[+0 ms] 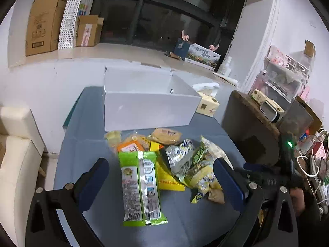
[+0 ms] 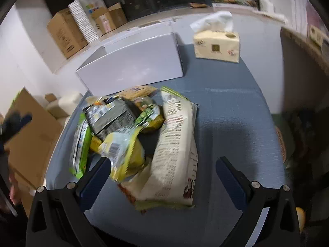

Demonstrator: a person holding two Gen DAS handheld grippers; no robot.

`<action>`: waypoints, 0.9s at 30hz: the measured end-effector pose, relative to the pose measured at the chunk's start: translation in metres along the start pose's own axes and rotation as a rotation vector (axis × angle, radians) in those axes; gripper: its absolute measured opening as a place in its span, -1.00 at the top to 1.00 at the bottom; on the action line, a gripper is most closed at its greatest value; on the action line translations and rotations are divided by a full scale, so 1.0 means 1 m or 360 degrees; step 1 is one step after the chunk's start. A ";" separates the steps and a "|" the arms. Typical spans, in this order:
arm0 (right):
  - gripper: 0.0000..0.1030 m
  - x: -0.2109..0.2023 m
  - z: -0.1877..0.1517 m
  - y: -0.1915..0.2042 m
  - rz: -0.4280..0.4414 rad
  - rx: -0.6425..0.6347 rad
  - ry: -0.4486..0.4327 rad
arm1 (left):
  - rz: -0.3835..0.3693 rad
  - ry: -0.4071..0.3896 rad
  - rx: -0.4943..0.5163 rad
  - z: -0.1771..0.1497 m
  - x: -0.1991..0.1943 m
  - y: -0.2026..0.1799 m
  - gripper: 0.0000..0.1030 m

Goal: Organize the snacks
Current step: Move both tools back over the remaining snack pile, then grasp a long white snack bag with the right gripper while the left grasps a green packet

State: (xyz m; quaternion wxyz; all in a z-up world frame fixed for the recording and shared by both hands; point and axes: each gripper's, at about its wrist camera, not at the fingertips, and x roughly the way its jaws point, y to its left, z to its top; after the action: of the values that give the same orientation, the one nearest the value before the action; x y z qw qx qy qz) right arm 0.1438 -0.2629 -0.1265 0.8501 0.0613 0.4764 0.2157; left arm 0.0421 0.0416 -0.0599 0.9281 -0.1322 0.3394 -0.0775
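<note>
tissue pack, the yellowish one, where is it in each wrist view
Left wrist: the tissue pack sits right of centre, partly hidden behind the right end of the white box.
Right wrist: the tissue pack stands in the upper right, in full view, apart from the white box.
Shared landmark: the white box at the far side of the blue-grey table, with the tissue pack to its right in both.

We count one white box (image 1: 148, 111) on the worktop (image 1: 86, 144), one tissue pack (image 1: 206, 104) beside it, and roughly eight snack packets (image 1: 141, 185) in a heap, though overlaps hide some. Behind, we see three cardboard boxes (image 1: 44, 24) on the ledge.
</note>
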 end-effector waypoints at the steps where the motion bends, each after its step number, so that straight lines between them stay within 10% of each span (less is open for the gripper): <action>1: -1.00 0.005 0.005 -0.007 0.0014 0.0051 0.0012 | 0.0002 0.0009 -0.0003 -0.001 0.001 0.001 -1.00; 10: -0.99 0.047 0.029 -0.024 -0.0078 0.0137 0.0142 | 0.0068 0.0067 0.0013 -0.012 0.024 0.005 -1.00; 14: -0.01 0.065 0.026 -0.013 -0.0154 0.0047 0.0221 | 0.0053 0.0154 -0.0039 -0.020 0.042 0.012 -1.00; 27: 0.29 0.001 0.032 -0.022 -0.0073 0.0093 -0.0020 | 0.0113 0.0333 -0.0059 -0.027 0.080 0.019 -1.00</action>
State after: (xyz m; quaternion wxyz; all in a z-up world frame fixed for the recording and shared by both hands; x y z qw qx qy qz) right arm 0.1776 -0.2791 -0.1173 0.8557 0.0765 0.4784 0.1816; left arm 0.0868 0.0359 -0.1341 0.8871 -0.1285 0.4403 -0.0516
